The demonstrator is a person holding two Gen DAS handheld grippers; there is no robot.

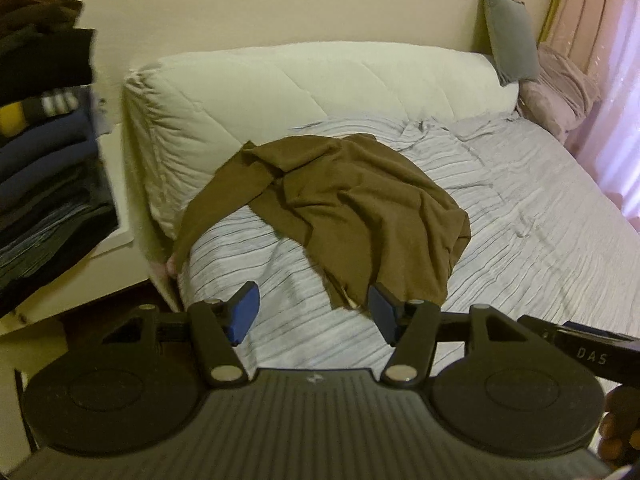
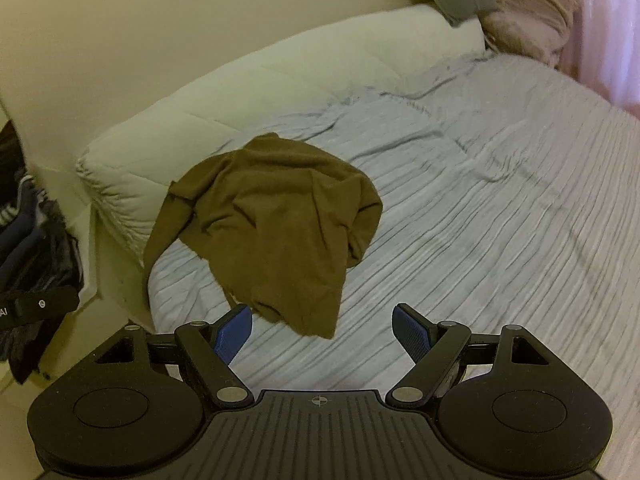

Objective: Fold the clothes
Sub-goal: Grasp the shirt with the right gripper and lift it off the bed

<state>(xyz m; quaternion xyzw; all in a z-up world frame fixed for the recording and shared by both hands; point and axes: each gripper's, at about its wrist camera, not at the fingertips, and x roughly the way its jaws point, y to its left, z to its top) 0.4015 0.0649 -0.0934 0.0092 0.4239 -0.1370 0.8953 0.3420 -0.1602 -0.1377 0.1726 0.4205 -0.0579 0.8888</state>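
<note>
Nearest to the cameras are the two tools. The left gripper (image 1: 312,312), black with blue pads, has its jaws wide apart and nothing is between them; only the striped sheet shows in the gap, and the near hem of the garment is just beyond the right pad. The right gripper (image 2: 322,330) also stands with its jaws wide apart and grips nothing; the lowest corner of the garment appears in the gap, but the pads do not press on it.

The landmark is the crumpled olive-brown knit garment (image 1: 344,208), the thing to fold. It lies in a loose heap on the bed with the grey striped sheet (image 2: 500,220), towards the left side of the mattress. One long sleeve goes from the heap to the left edge of the bed and hangs there. Left of the garment, beyond the bed, a stack of dark folded clothes (image 1: 44,120) stands. Behind the garment, a rolled white quilted duvet (image 1: 288,80) lies along the wall. Far to the right behind it are a grey pillow (image 1: 508,36) and a pink bundled blanket (image 1: 560,88).

I judge that this is the start: both tools approach the unfolded garment. The next move calls for taking two edges, probably the near hem or shoulders, and spreading the cloth flat before any fold.
</note>
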